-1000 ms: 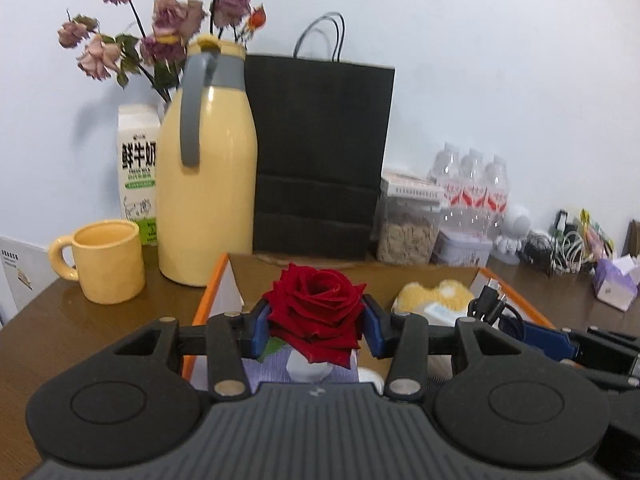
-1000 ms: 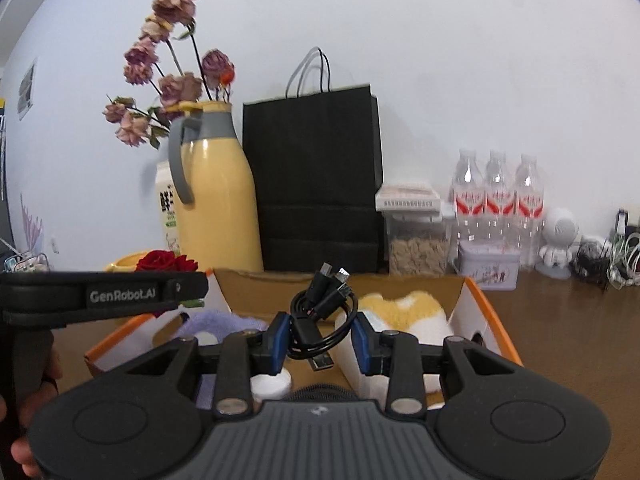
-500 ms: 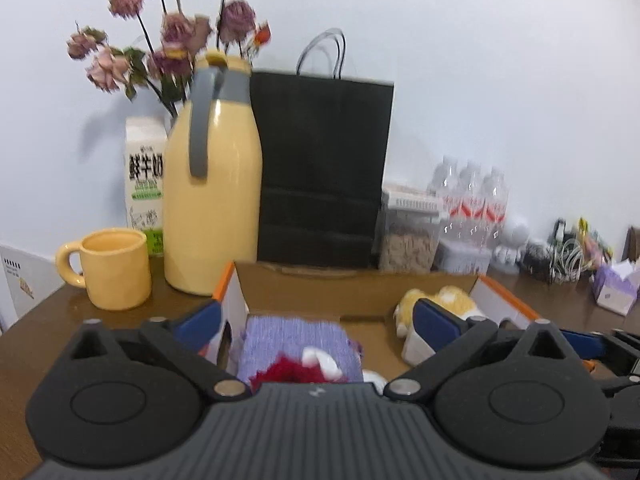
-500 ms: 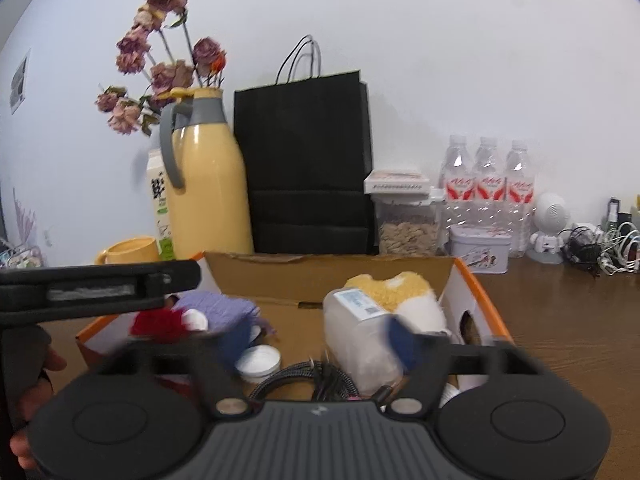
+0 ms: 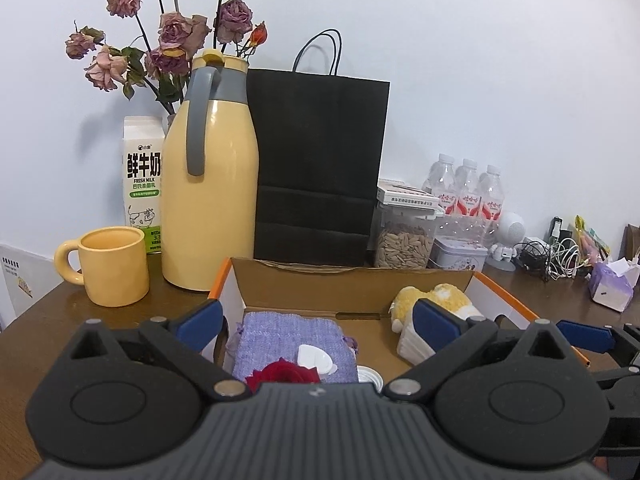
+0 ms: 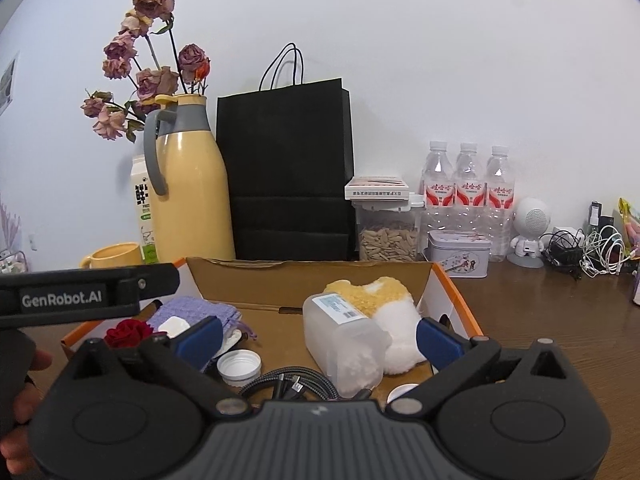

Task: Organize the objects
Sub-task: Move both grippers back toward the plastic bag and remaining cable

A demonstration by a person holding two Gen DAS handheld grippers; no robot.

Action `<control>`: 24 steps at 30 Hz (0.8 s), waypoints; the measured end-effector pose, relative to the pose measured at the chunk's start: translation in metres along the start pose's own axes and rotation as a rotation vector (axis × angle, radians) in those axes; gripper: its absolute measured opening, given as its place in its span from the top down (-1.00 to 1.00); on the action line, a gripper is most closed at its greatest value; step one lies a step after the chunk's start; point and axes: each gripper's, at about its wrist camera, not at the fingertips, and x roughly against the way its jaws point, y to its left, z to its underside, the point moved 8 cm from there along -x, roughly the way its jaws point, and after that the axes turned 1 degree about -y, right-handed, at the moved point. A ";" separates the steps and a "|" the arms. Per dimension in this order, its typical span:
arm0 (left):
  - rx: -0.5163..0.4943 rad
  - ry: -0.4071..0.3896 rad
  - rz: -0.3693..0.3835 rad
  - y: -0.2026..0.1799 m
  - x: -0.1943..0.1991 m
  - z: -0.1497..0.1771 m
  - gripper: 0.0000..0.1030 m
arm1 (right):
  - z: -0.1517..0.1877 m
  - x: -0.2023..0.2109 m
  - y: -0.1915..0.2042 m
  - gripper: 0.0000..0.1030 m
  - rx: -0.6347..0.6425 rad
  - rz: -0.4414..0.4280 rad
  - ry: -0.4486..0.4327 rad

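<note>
Both the left gripper (image 5: 316, 322) and right gripper (image 6: 319, 338) have jaws spread, empty; the rose (image 5: 283, 373) and cable (image 6: 292, 385) lie in the box (image 6: 308, 278). Lift both straight up, clear of its walls.

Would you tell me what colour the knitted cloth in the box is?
The cloth is lilac purple, seen best in the left wrist view.

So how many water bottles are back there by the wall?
3: they stand in a row against the wall, right of the seed jar: left, middle, right. None seems hidden.
</note>
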 end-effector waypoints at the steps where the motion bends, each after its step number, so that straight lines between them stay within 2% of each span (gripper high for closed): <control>1: -0.001 0.000 0.002 0.000 0.000 0.000 -1.00 | 0.000 0.001 0.000 -1.00 0.000 0.001 -0.001; 12: -0.013 0.010 0.012 -0.003 0.009 0.003 -1.00 | 0.000 0.010 0.000 -1.00 0.015 0.000 -0.004; 24: -0.013 0.069 -0.011 0.008 0.029 0.009 -1.00 | -0.001 0.032 0.001 -1.00 0.015 -0.017 0.020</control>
